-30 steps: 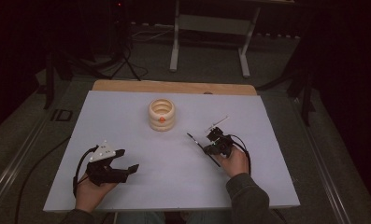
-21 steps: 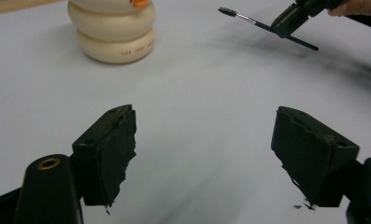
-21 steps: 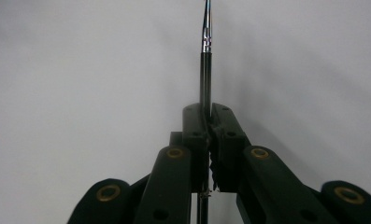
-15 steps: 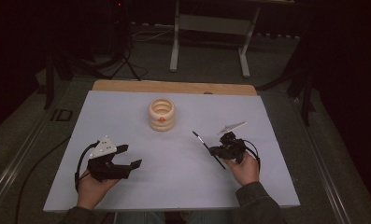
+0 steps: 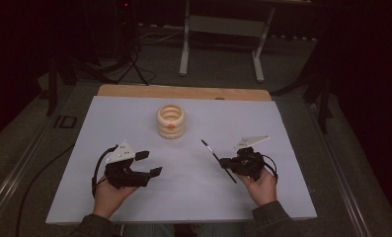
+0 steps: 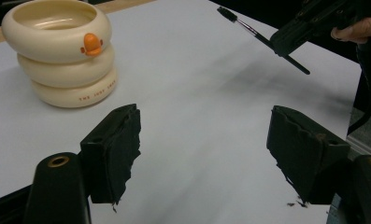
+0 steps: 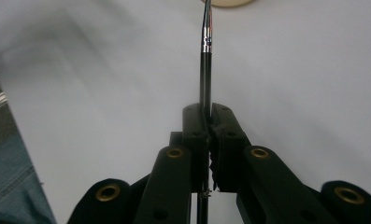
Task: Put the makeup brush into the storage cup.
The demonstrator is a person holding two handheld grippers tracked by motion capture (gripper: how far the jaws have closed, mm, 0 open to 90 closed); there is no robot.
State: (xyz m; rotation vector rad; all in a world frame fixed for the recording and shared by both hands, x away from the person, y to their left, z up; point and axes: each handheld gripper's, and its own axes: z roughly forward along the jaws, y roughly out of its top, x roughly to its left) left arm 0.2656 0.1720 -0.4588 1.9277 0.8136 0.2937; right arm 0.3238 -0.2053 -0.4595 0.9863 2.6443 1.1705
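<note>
The thin black brush (image 5: 217, 160) is clamped in the right tool (image 5: 229, 161), held above the white surface (image 5: 282, 123), bristles angled toward the cream ringed holder (image 5: 171, 121). The left tool (image 5: 149, 164), palm-cradled, has jaws apart, just been closing, nothing between.

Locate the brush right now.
The brush is clamped in the right gripper, at the right of the high view, held above the white table. Its tip points toward the cream stacked-ring holder.
</note>
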